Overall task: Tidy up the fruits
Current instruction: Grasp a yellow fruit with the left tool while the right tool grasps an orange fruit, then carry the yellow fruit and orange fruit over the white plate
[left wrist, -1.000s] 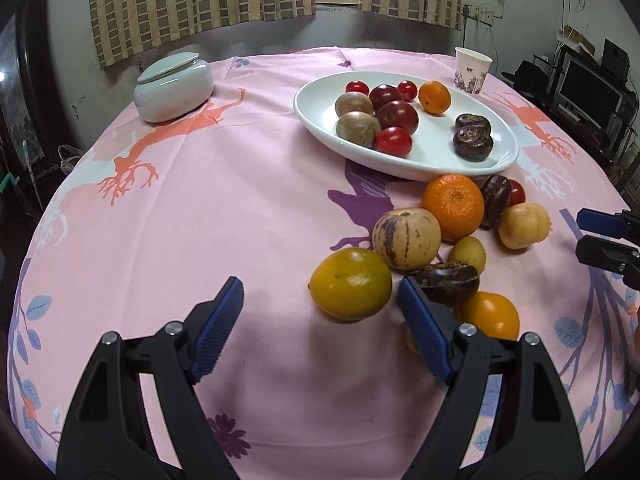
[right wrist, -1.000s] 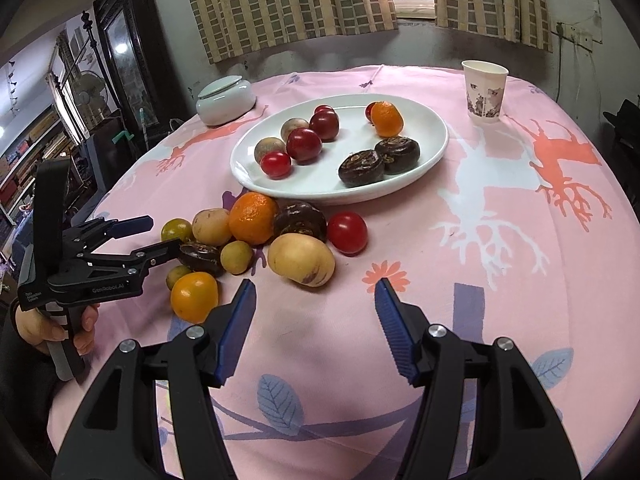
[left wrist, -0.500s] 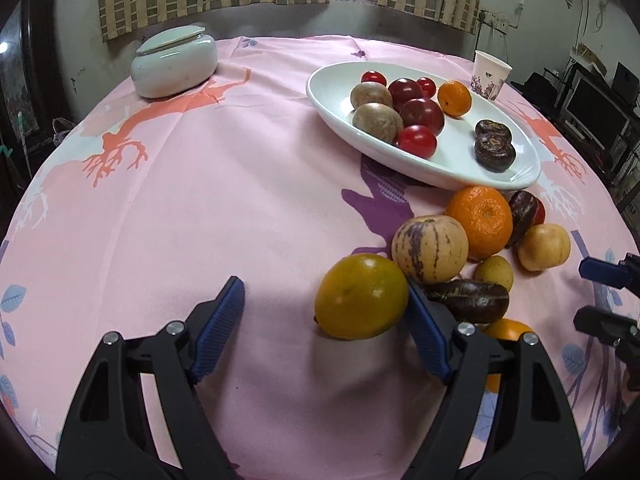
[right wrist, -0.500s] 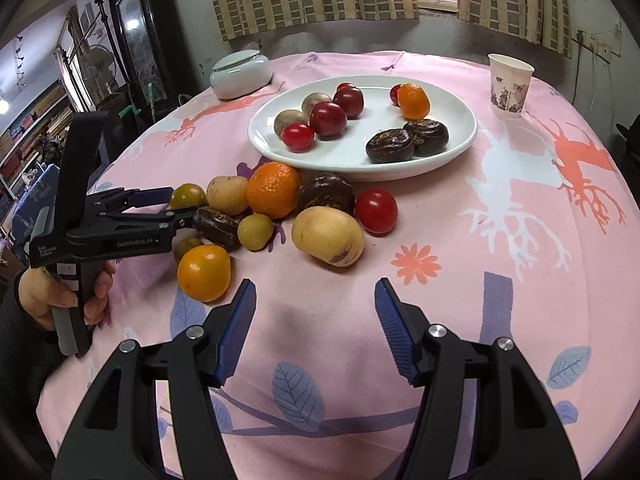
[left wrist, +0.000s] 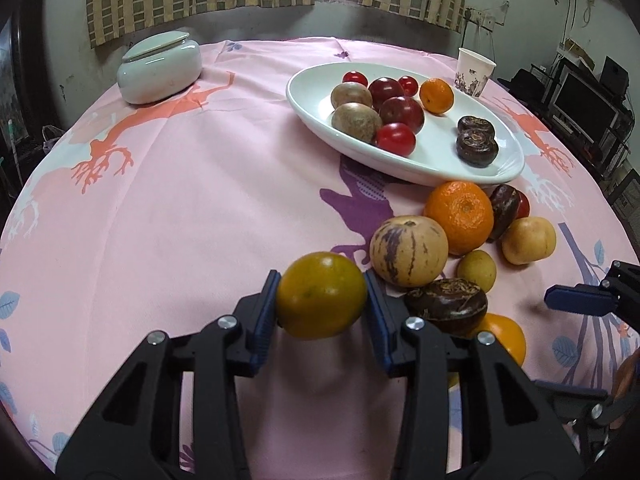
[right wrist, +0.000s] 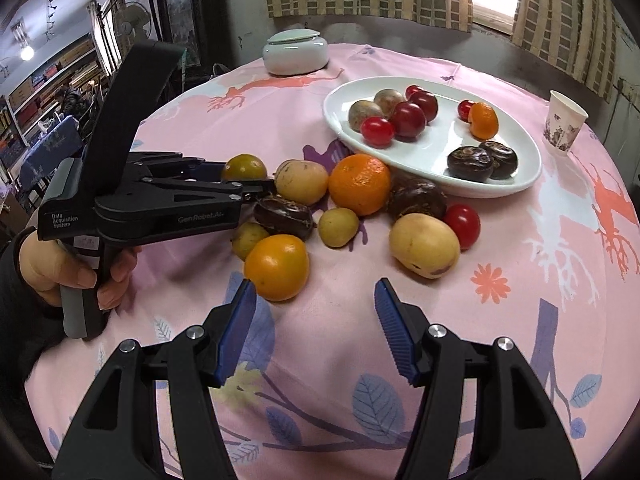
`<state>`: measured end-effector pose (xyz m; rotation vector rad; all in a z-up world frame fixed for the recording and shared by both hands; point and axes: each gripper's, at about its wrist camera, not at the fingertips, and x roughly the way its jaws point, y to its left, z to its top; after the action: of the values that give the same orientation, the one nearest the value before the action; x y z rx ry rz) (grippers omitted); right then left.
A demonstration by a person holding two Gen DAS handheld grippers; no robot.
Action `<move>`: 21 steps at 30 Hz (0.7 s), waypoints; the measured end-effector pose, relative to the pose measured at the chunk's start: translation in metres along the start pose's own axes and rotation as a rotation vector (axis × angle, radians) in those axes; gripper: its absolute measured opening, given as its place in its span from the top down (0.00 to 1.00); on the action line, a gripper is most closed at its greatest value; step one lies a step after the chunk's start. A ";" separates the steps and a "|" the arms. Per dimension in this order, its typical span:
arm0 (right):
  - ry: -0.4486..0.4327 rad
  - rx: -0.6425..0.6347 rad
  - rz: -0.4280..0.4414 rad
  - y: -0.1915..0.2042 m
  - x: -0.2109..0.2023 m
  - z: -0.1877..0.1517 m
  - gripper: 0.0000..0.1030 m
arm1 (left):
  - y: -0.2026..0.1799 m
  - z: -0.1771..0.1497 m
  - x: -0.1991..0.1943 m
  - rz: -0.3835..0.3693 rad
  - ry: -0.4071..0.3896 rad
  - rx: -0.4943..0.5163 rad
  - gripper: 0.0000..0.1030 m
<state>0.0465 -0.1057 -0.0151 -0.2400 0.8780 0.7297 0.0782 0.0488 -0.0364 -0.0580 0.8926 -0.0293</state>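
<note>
1. My left gripper point(left wrist: 321, 295) is closing on the yellow-green citrus point(left wrist: 321, 295); a second ago its jaws were standing wide with the fruit ahead and to the right of them, and now both blue pads are touching the fruit's sides, so I am pinching it.
2. The citrus is sitting squarely between my left fingertips, apart from the striped melon point(left wrist: 408, 250) just beyond and to the right of them.
3. I am judging the grasp as nearly set, though whether the fruit is lifting off the pink tablecloth point(left wrist: 192, 200) yet I cannot tell.
4. My right gripper point(right wrist: 316, 312) is sliding in toward the loose pile; its jaws are staying spread at the same width as before, with nothing between them.
5. The orange fruit point(right wrist: 277, 266) is now lying just ahead of my right gripper's left pad, where earlier it was well off to the left.
6. The white plate point(left wrist: 320, 114) is waiting far ahead of my left gripper and to the right, already holding several fruits, so I am expecting to carry the citrus there next.
</note>
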 end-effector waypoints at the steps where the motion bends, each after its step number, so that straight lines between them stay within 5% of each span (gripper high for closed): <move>1: 0.008 -0.015 0.005 0.004 0.003 0.001 0.40 | 0.000 0.000 0.000 0.001 0.000 0.001 0.60; 8: 0.060 -0.056 0.017 0.017 0.026 0.009 0.56 | 0.000 0.000 0.000 0.002 0.000 0.002 0.59; 21: 0.042 -0.047 0.031 0.016 0.023 0.010 0.61 | 0.000 -0.002 -0.005 -0.012 -0.001 -0.005 0.60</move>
<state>0.0517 -0.0782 -0.0247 -0.2849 0.9070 0.7766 0.0741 0.0493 -0.0339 -0.0682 0.8912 -0.0379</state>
